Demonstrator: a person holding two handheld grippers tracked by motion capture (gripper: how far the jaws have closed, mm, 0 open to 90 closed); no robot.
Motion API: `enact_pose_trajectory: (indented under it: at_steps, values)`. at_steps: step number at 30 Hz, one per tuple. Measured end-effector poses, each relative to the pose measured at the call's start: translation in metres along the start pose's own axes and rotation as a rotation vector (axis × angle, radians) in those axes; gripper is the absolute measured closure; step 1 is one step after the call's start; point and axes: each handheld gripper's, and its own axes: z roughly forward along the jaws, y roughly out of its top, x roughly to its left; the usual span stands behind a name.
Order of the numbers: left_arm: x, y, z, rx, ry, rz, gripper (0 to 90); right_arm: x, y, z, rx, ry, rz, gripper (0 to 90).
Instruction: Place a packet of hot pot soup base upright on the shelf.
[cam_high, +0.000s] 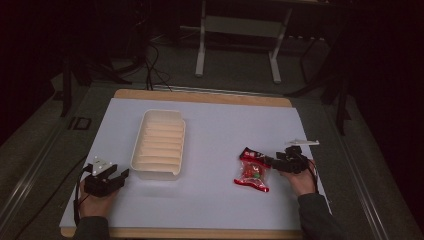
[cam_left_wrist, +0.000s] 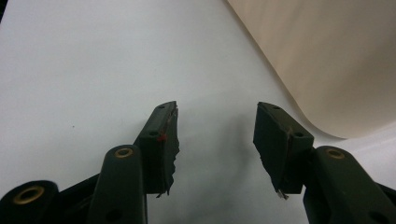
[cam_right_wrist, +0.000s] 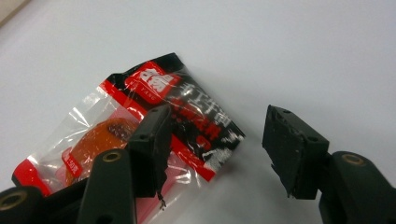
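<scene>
Gripping that light, crinkly, slippery snack packet (cam_right_wrist: 140, 126) near the tabletop's right edge, pinch its black sealed end; both your right gripper (cam_right_wrist: 219, 149) and left gripper (cam_left_wrist: 217, 140) stand released.

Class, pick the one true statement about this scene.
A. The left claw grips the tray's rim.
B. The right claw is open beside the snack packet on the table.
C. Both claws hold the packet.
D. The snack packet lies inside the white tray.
B: the right claw stands open at the snack packet, which lies on the table, apart from the white tray.

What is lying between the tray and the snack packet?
Nothing: the high view shows bare white mat between tray and packet.
</scene>
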Motion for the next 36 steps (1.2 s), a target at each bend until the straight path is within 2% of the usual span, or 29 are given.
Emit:
enact_pose_trajectory:
  at_steps: [6, 8, 12, 24, 28, 33, 36]
  values:
    - [0.0, 0.0, 0.0, 0.003, -0.002, -0.002, 50.0, 0.003, 0.007, 0.011, 0.028, 0.014, -0.006, 42.1]
    - [0.0, 0.0, 0.0, 0.004, -0.002, -0.003, 50.0, 0.003, 0.01, 0.015, 0.044, 0.005, -0.009, 42.1]
    - [0.0, 0.0, 0.0, 0.004, -0.003, -0.003, 49.9, 0.002, 0.014, 0.022, 0.06, 0.025, 0.018, 42.5]
    - [0.0, 0.0, 0.0, 0.006, -0.002, -0.003, 49.9, 0.001, 0.019, 0.038, 0.113, 0.046, 0.05, 43.2]
    - [0.0, 0.0, 0.0, 0.006, 0.0, -0.002, 49.9, -0.003, 0.018, 0.04, 0.118, 0.084, 0.08, 45.8]
    - [0.0, 0.0, 0.001, 0.007, 0.001, -0.002, 49.9, -0.004, 0.017, 0.04, 0.129, 0.087, 0.074, 49.5]
    - [0.0, 0.0, 0.001, 0.007, 0.001, -0.001, 49.9, -0.004, 0.017, 0.039, 0.142, 0.102, 0.069, 55.6]
